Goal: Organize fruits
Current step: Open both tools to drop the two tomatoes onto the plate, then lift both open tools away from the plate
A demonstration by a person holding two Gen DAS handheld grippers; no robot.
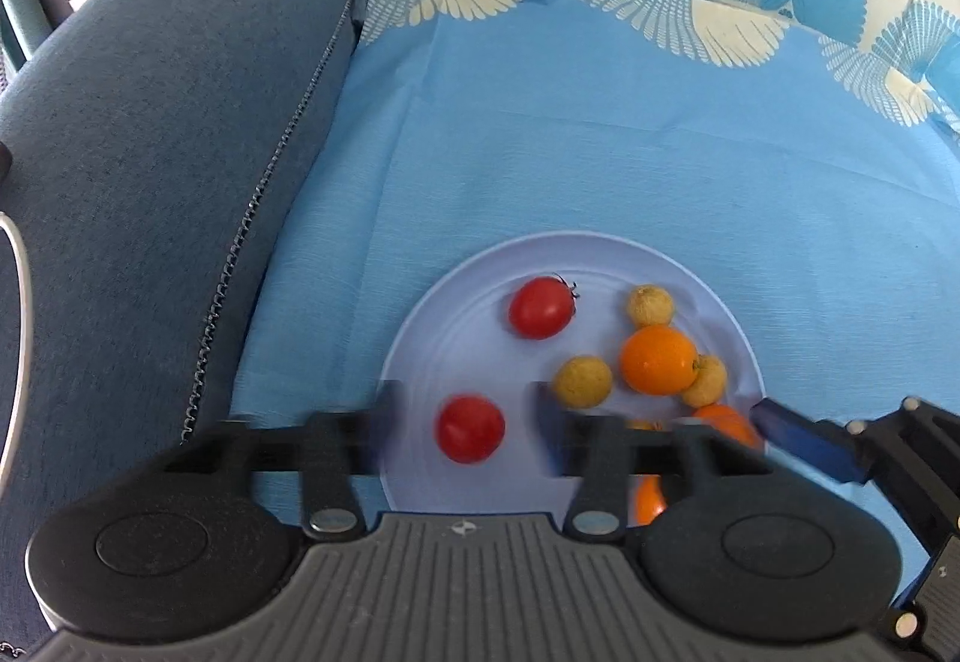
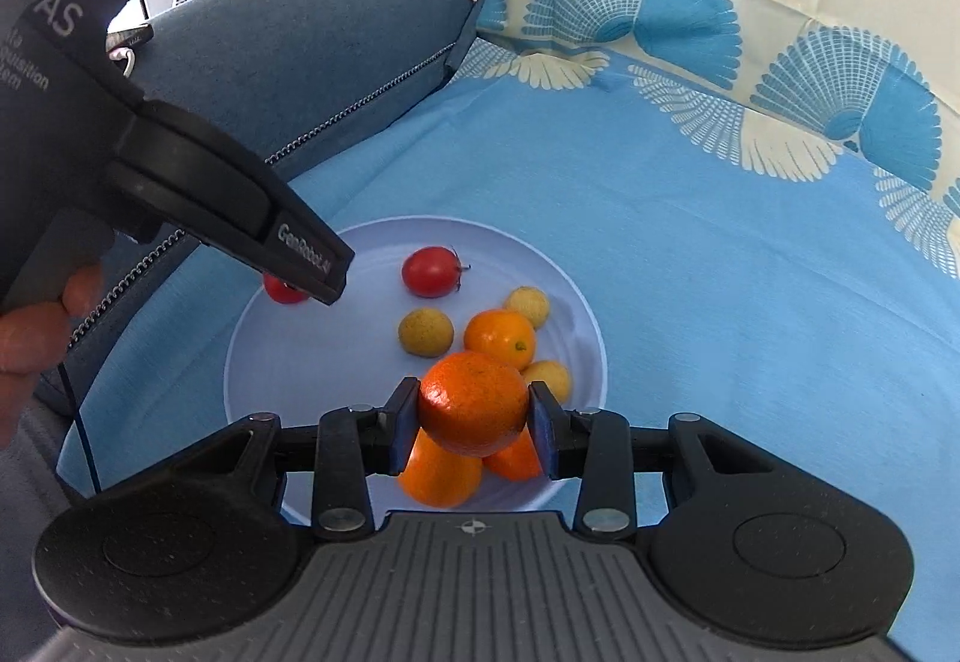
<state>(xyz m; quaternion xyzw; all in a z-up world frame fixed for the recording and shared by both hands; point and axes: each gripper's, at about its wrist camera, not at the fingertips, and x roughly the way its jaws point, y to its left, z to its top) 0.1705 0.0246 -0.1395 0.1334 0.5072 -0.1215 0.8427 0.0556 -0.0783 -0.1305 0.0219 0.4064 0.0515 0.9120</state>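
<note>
Plate: pale lavender, round, lying on a blue cloth with a fan-patterned cream border; lower centre of both views.

Contents of plate:
- Cherry tomato with stem, upper middle of the plate in the left wrist view.
- Second cherry tomato, lower left of the plate, between the spread, motion-blurred fingers of the left hand-held gripper and touched by neither.
- Three small yellow-brown round fruits, possibly longans: one, one, one touching the small orange.
- Small orange, right of centre.
- Two more oranges low in the right wrist view, one and one, lying under the held fruit.

Held item: large orange, pinched between the blue pads of the right hand-held gripper, above the near part of the plate.

Surroundings: dark blue cushion with a zip, left side of both views, beside the cloth. A person's fingers hold the left tool's handle at the left edge of the right wrist view.
</note>
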